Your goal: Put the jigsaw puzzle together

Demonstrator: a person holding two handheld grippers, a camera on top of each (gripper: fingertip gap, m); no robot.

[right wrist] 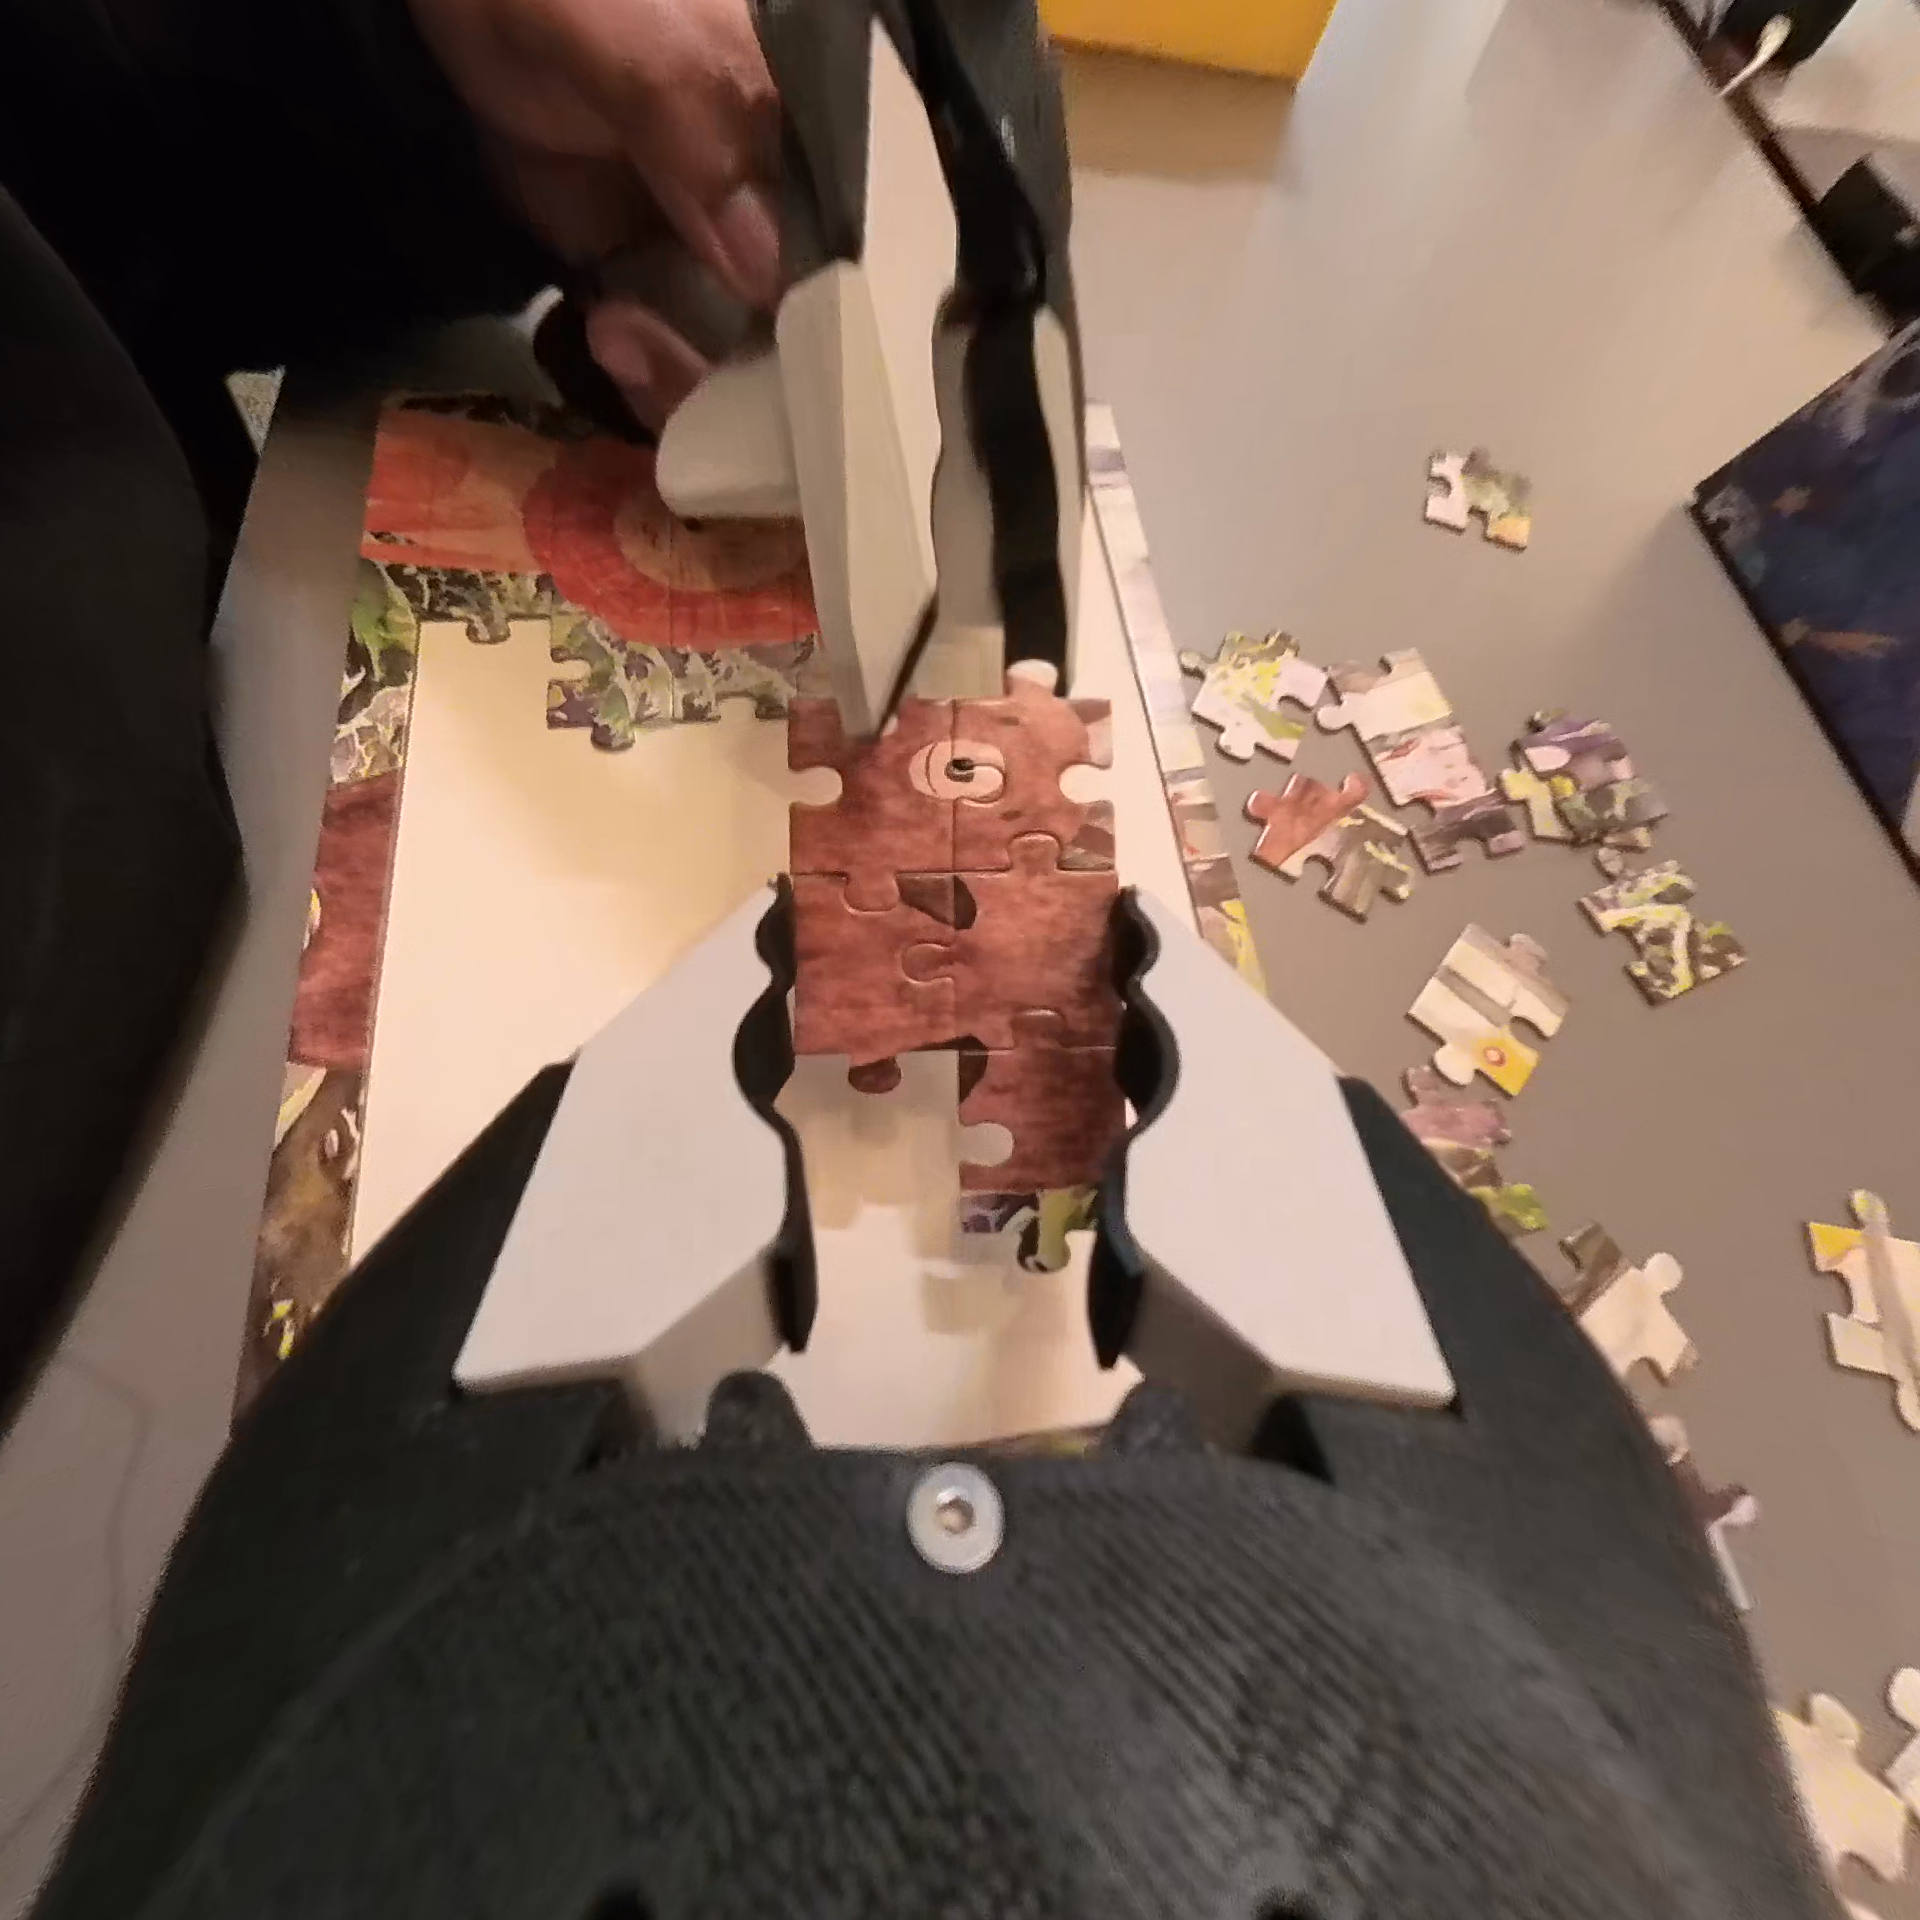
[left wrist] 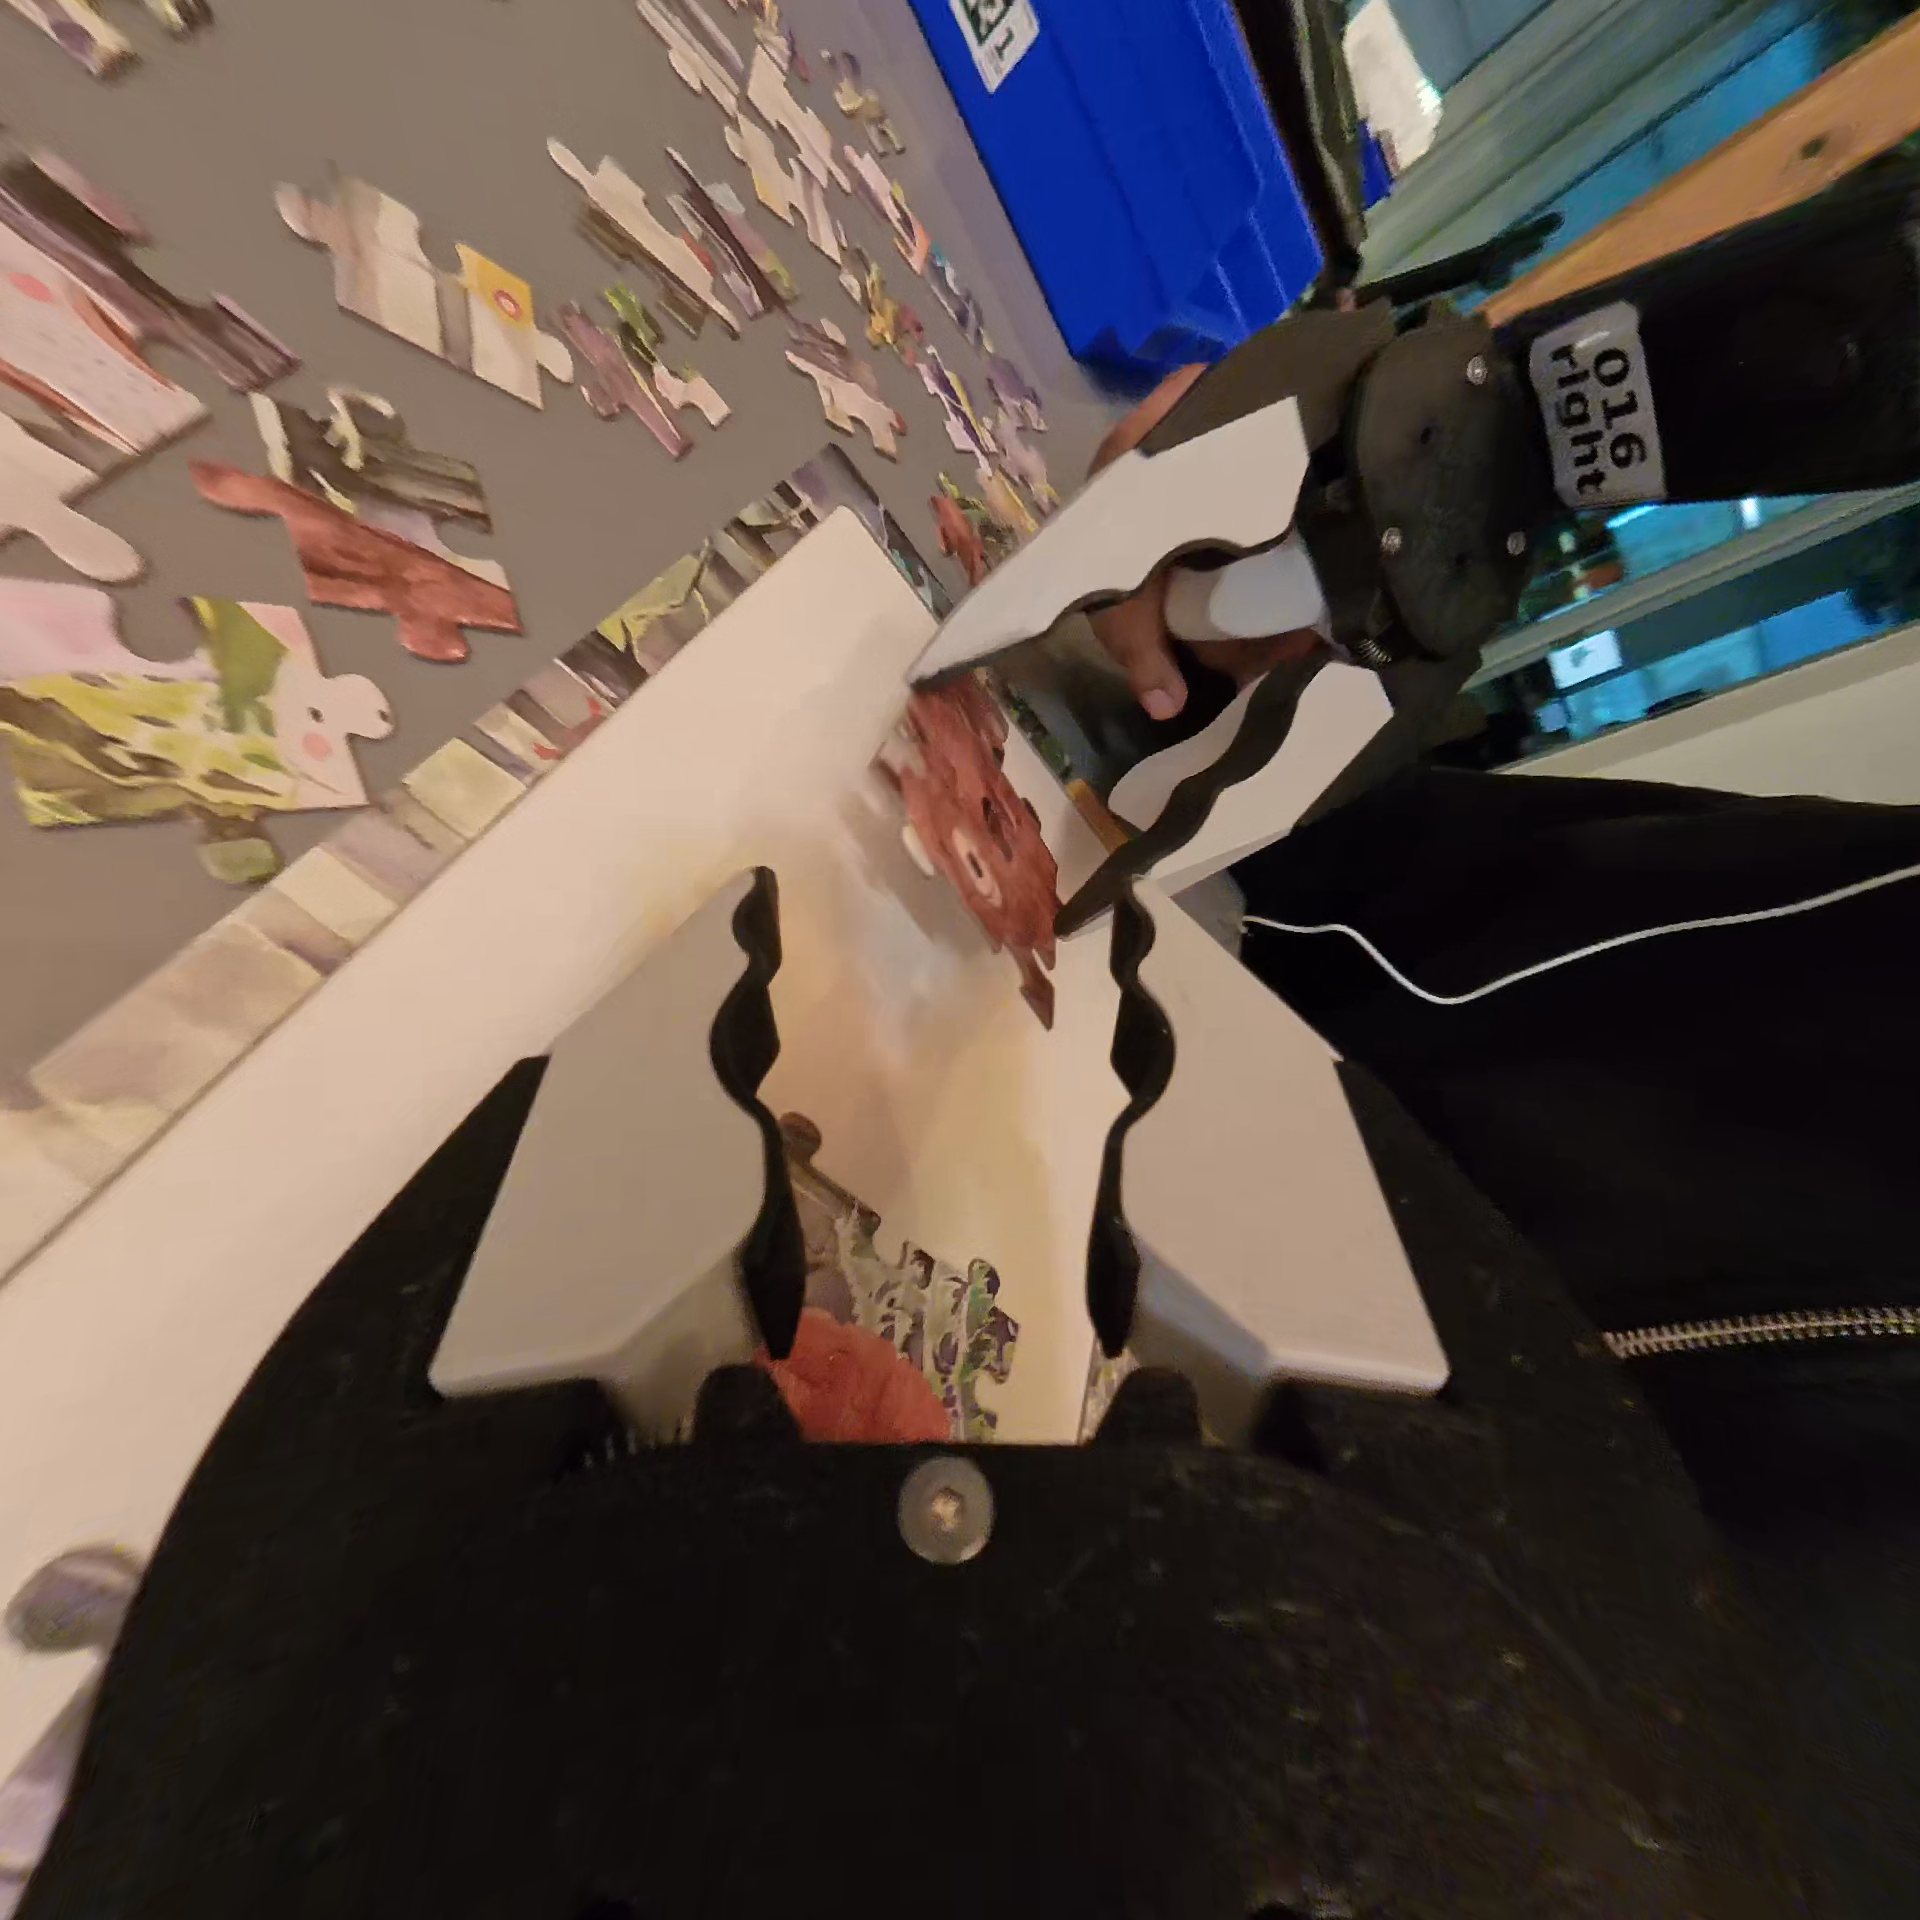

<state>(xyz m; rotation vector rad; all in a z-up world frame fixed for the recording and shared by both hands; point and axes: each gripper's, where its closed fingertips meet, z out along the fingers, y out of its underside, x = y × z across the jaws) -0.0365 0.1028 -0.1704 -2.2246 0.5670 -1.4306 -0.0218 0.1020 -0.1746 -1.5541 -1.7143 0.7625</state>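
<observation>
A white puzzle board point(right wrist: 582, 852) lies on the grey table, with part of its border and a red patch point(right wrist: 623, 540) assembled. A brown cluster of joined pieces point(right wrist: 966, 935) lies flat on the board; it also shows in the left wrist view point(left wrist: 977, 831). My right gripper point(right wrist: 954, 899) is open, its two tips on the board on either side of the cluster, close against its edges. My left gripper point(right wrist: 945, 675) comes in from the far side, open, one fingertip point(right wrist: 862, 707) resting on the cluster's far left corner. In the left wrist view my left gripper point(left wrist: 945, 894) faces the right gripper point(left wrist: 997, 800).
Several loose pieces point(right wrist: 1351, 779) are scattered on the grey table right of the board; more show in the left wrist view point(left wrist: 416, 312). A dark box point(right wrist: 1818, 571) lies at the far right. A blue bin point(left wrist: 1122, 156) stands beyond the pieces. The person's black sleeve point(right wrist: 94, 727) borders the board's left. My left and right fingertips are right by each other.
</observation>
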